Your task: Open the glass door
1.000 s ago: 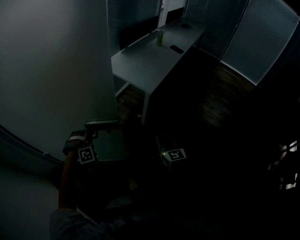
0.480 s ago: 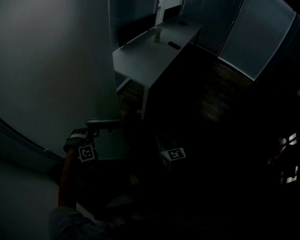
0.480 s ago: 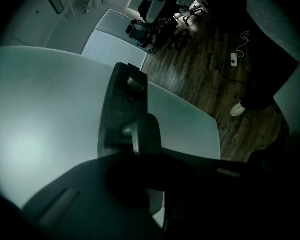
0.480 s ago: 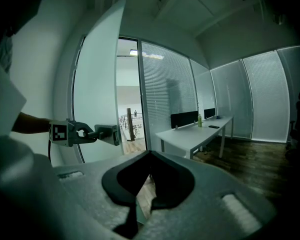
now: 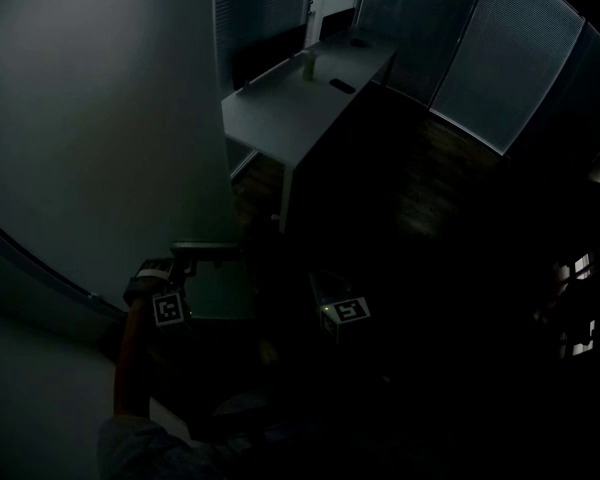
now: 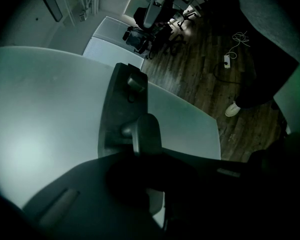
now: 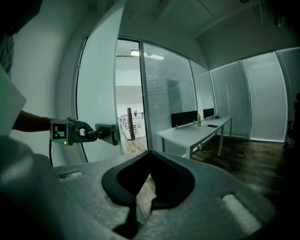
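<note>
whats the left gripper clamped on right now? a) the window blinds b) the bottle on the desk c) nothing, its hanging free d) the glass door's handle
d: the left gripper view shows the left gripper with its jaws shut round the lever of the door handle on the glass door, and the right gripper view shows it reaching to that door's edge.

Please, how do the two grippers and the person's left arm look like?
The left gripper and the right gripper each carry a cube with black-and-white square markers and a small green light. The right gripper's jaws are pale grey, broad and rounded, around a dark hollow. The left arm has a short sleeve; its colour is unclear.
</note>
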A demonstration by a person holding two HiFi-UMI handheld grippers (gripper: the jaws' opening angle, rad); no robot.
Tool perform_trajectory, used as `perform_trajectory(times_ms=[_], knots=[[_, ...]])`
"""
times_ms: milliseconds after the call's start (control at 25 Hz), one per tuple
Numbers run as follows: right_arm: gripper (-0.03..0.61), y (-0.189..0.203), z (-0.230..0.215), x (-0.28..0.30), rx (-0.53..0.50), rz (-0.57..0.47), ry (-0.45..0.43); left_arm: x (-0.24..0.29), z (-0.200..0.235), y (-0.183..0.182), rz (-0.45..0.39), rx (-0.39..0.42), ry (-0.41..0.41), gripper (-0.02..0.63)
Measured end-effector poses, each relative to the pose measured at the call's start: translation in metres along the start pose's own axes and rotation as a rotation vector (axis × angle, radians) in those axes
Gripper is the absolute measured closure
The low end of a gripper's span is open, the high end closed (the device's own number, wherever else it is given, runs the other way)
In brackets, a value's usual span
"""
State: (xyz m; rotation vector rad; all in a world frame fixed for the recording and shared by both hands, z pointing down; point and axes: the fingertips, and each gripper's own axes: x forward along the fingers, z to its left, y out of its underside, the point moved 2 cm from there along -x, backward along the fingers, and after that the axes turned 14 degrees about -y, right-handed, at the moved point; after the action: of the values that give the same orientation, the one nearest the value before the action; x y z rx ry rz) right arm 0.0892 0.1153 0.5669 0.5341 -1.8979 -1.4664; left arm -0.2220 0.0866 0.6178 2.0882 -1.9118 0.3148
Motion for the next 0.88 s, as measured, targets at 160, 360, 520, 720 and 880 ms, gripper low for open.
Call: perform_trajectory(times_ms=[160,360,520,720,880], knots=[[0.577,0.006,0.006,-0.014,0.010,-0.006,0.011,-0.013,-0.003,-0.003,-0.017,0.004,0.004,0.610],[0.577,0.015,0.012,-0.022,0.010,-0.006,0.017,-0.023,-0.010,-0.004,-0.036,0.009,0.008,0.609],[0.577,0.018,0.022,-0.031,-0.001,-0.010,0.009,-0.037,-0.015,-0.005,-0.046,0.022,0.006,0.609],[0.577,0.028,0.036,-0.036,-0.008,-0.003,-0.002,-0.050,-0.022,-0.001,-0.056,0.023,0.011,0.609],[0.577,0.030,0.037,-0.042,-0.009,0.000,-0.003,-0.055,-0.020,-0.003,-0.066,0.031,0.004,0.609]])
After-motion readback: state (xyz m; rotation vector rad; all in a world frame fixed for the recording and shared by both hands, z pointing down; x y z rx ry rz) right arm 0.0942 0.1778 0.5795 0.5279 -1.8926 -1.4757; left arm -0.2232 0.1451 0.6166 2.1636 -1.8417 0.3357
